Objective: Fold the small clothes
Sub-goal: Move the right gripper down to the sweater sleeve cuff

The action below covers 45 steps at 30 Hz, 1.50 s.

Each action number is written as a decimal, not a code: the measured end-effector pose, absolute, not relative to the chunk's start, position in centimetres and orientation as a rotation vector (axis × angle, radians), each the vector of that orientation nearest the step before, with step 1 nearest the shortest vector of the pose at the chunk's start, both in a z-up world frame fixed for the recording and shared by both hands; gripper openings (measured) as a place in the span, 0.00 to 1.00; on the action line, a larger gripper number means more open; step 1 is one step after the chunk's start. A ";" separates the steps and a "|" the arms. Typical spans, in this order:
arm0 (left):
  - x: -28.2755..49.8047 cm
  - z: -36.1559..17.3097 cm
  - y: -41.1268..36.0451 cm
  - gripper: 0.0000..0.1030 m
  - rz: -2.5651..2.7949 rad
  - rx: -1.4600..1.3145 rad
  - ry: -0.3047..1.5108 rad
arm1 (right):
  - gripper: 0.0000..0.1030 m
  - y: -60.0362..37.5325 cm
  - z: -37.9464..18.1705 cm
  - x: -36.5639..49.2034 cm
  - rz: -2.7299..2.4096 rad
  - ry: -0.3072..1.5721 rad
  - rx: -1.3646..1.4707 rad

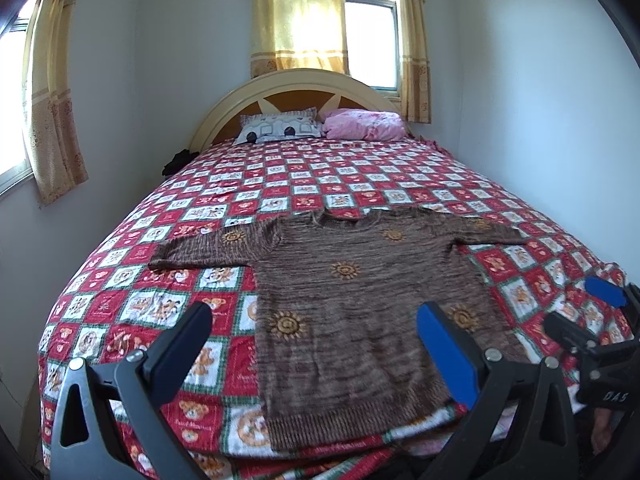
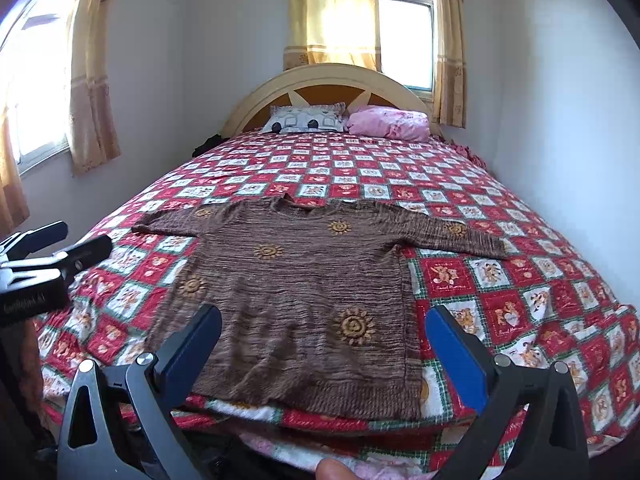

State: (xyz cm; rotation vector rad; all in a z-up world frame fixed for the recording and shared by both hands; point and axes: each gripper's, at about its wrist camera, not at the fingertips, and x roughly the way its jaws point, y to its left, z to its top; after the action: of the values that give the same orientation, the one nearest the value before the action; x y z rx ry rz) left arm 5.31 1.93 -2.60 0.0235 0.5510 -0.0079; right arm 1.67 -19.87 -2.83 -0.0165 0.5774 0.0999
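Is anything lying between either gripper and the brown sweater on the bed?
Nothing visible does. The brown sweater lies flat and spread on the bedspread, with nothing on top. The left gripper and right gripper are both open above its hem, with clear space ahead.

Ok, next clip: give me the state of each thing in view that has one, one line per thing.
Brown sweater: spread flat on the bed, sleeves out to both sides, not yet folded.
Left gripper: open, hovering over the sweater's hem, holding nothing.
Right gripper: open, hovering over the hem, holding nothing.
Checkered bedspread: laid smooth over the bed.
Pillows: lying at the headboard.
Curtains: partly drawn across the window.
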 end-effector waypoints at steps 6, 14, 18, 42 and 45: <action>10.6 -4.6 2.8 1.00 0.014 0.029 0.616 | 0.99 -23.1 -5.6 6.5 0.086 0.636 0.063; 18.6 -7.7 2.9 1.00 0.016 0.080 0.733 | 0.99 -28.9 -8.4 14.0 0.075 0.711 0.136; 21.8 -9.0 2.8 1.00 0.012 0.083 0.774 | 0.98 -33.5 -9.9 18.1 0.004 0.747 0.187; 32.7 -14.2 0.0 1.00 -0.027 0.109 0.884 | 0.51 -52.9 -16.4 32.0 -0.292 0.847 0.519; 32.8 -14.7 0.3 1.00 -0.030 0.098 0.896 | 0.34 -52.5 -16.7 33.1 -0.270 0.876 0.526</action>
State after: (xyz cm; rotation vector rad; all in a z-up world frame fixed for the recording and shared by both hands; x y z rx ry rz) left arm 32.77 0.35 -14.71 0.0985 0.8958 -0.0297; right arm 33.15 -52.55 -16.70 0.5263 0.8756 -0.2702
